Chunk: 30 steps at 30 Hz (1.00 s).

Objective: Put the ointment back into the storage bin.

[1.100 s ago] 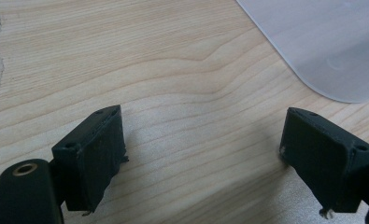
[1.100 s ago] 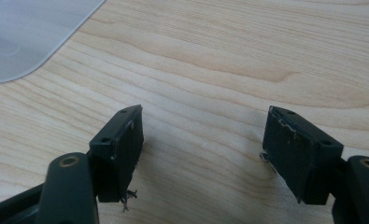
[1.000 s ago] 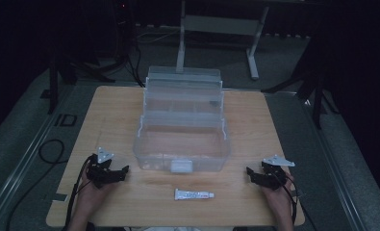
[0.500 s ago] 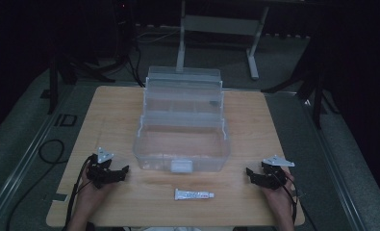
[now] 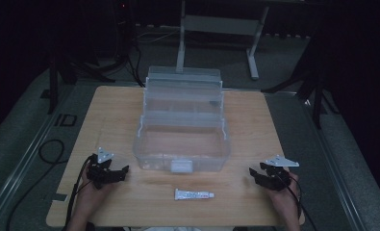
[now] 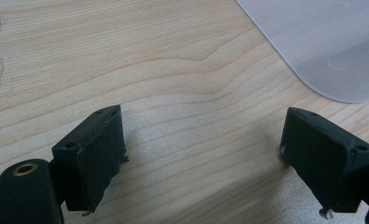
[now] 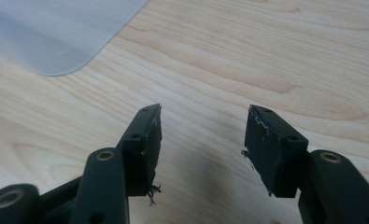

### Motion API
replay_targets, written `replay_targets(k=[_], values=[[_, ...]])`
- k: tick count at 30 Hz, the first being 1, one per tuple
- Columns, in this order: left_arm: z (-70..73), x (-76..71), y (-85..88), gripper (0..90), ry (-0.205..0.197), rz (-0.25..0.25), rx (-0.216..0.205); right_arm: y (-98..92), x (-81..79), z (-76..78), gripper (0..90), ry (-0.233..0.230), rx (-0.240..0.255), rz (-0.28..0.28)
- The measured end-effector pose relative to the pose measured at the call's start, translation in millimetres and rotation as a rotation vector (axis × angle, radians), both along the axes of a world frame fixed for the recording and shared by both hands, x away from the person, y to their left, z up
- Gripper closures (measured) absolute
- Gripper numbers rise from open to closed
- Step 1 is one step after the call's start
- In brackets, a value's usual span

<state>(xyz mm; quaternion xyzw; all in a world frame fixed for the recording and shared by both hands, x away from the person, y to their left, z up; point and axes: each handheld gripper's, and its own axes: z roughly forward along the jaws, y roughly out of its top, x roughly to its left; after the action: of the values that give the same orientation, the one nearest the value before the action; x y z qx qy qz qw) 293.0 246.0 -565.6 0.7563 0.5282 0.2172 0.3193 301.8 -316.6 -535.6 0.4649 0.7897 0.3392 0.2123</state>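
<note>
A clear plastic tool box (image 5: 182,130) stands open at the middle of the wooden table (image 5: 115,110), its tiered trays stepped back. A small white tube (image 5: 194,195) lies flat in front of it, near the table's front edge. My left gripper (image 5: 121,172) rests low over the table at the front left, jaws wide apart with bare wood between them (image 6: 203,144). My right gripper (image 5: 251,174) sits at the front right; its jaws have just been closing and stand partly apart with nothing between them (image 7: 202,135). A corner of the box (image 6: 322,42) lies ahead of the left gripper, and another corner of the box (image 7: 51,32) ahead of the right.
Dark floor surrounds the table, with a metal stand (image 5: 216,24) behind it and cables (image 5: 48,149) on the left. Bare wood lies to both sides of the box and along the front edge around the tube.
The right gripper's jaws look a little narrower than before. Both hands, the box and the tube stay where they were.
</note>
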Motion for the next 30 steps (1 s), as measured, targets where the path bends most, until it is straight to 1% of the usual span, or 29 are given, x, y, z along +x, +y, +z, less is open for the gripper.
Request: replay_targets(k=[4, 5, 6, 7, 8, 9, 12, 20, 22, 25, 26, 29, 30], values=[[0.0, 0.0, 0.0, 14.4, 0.000, 0.000, 0.000, -0.7, -5.9, 9.7, 47.7, -0.027, -0.015, 0.016], [0.0, 0.0, 0.0, 14.4, 0.000, 0.000, 0.000, -0.7, -5.9, 9.7, 47.7, -0.027, -0.015, 0.016], [0.0, 0.0, 0.0, 14.4, 0.000, 0.000, 0.000, -1.0, -7.7, 14.6, 47.9, -0.029, -0.022, 0.023], [0.0, 0.0, 0.0, 14.4, 0.000, 0.000, 0.000, -1.0, -7.7, 14.6, 47.9, -0.029, -0.022, 0.023], [0.0, 0.0, 0.0, 14.4, 0.000, 0.000, 0.000, -0.7, -9.4, 20.1, 47.8, -0.030, -0.030, 0.037], [0.0, 0.0, 0.0, 14.4, 0.000, 0.000, 0.000, -0.7, -9.4, 20.1, 47.8, -0.030, -0.030, 0.037], [0.0, 0.0, 0.0, 14.4, 0.000, 0.000, 0.000, 1.0, -10.9, 27.8, 47.1, -0.029, -0.045, 0.055], [0.0, 0.0, 0.0, 14.4, 0.000, 0.000, 0.000, 6.1, -11.4, 38.6, 45.0, -0.029, -0.073, 0.089], [0.0, 0.0, 0.0, 14.4, 0.000, 0.000, 0.000, 9.0, -12.1, 42.7, 44.6, -0.030, -0.086, 0.109], [0.0, 0.0, 0.0, 14.4, 0.000, 0.000, 0.000, 11.0, -12.4, 45.6, 44.2, -0.029, -0.087, 0.122], [0.0, 0.0, 0.0, 14.4, 0.000, 0.000, 0.000, 12.8, -12.5, 49.1, 44.0, -0.032, -0.097, 0.139], [0.0, 0.0, 0.0, 14.4, 0.000, 0.000, 0.000, 14.2, -12.5, 52.0, 43.8, -0.034, -0.105, 0.151], [0.0, 0.0, 0.0, 14.4, 0.000, 0.000, 0.000, 16.0, -12.5, 56.0, 43.5, -0.035, -0.110, 0.169]])
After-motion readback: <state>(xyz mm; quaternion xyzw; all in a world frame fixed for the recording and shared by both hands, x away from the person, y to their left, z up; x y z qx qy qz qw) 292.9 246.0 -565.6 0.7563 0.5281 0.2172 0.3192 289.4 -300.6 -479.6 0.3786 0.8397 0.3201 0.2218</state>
